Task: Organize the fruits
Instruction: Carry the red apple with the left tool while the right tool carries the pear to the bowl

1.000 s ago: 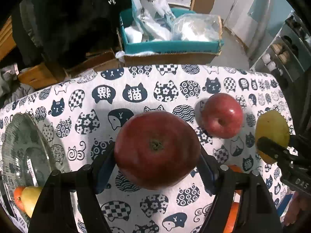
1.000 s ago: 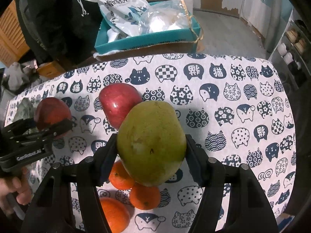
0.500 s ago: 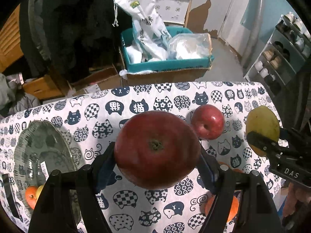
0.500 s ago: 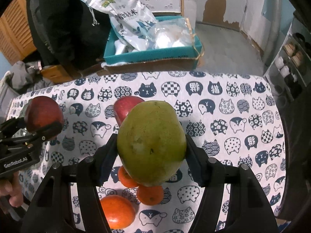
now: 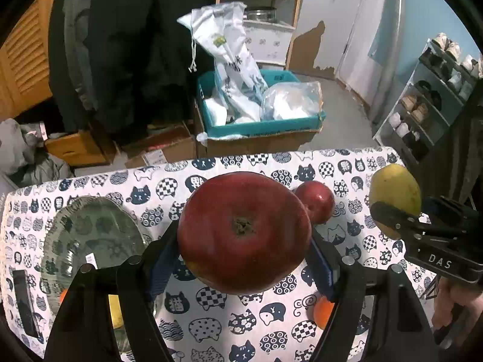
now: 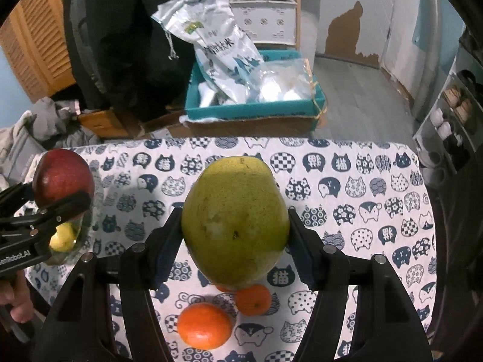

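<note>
Step in hand: transport. Both fruits are lifted clear of the tabletop (image 6: 347,163) and carried in the air; judged from the task, each is bound for the glass bowl (image 5: 90,235).

Left hand-held gripper (image 5: 241,253): jaws closed onto the large red apple (image 5: 244,232), one pad against each flank, stem end facing the camera. The apple hangs above the cat-print cloth, to the right of the bowl.

Right hand-held gripper (image 6: 235,241): jaws closed onto the green-yellow mango (image 6: 235,220), gripped across its wide middle. It hangs above the middle of the cloth, over the oranges.

Glass bowl: stands at the left end of the tabletop. It already holds a yellow fruit (image 6: 62,238) and something orange, partly hidden by the left gripper's frame.

Fruit not yet gathered: a second, smaller red apple (image 5: 317,202) lies on the cloth beyond the carried one; two oranges (image 6: 205,325) lie near each other at the near edge, a third may be hidden under the mango.

Next move, left: judged requirement is to travel left until the apple is over the bowl's opening, descend inside the rim, then open the jaws.

Next move, right: judged requirement is to wait or follow behind, since both grippers head for one bowl and would crowd its opening.

Caution: the bowl is glass and part-filled; a low release avoids knocking the fruit inside.
</note>
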A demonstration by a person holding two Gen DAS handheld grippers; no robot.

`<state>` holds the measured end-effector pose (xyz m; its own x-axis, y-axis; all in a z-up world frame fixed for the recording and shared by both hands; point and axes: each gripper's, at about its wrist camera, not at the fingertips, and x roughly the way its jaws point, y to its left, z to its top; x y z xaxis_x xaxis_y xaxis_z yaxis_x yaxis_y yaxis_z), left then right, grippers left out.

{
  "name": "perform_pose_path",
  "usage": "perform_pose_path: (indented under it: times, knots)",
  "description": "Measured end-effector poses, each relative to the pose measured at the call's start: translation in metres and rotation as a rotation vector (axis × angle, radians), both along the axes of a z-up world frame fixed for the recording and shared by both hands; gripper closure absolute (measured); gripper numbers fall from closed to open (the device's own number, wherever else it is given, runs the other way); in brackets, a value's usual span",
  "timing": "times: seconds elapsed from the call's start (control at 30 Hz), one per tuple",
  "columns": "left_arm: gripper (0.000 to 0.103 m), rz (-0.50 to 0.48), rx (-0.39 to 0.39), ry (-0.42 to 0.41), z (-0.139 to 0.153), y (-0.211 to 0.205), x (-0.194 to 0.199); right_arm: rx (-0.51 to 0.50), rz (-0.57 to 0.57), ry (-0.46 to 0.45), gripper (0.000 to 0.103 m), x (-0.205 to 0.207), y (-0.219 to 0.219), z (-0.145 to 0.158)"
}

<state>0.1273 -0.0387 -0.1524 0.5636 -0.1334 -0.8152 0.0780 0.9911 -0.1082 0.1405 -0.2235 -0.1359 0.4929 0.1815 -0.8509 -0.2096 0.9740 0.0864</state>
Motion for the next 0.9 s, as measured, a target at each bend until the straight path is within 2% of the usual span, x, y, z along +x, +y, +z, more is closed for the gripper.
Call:
perform_pose_path:
  times: [0.5, 0.9]
  knots:
    - [0.025, 0.011, 0.000, -0.105, 0.044, 0.027, -0.031, 0.030, 0.072, -0.096, 0.037, -0.023, 0.031, 0.044]
    - [0.025, 0.057, -0.010, -0.151, 0.063, 0.057, -0.050, 0.048, 0.129, -0.140, 0.037, -0.031, 0.054, 0.063]
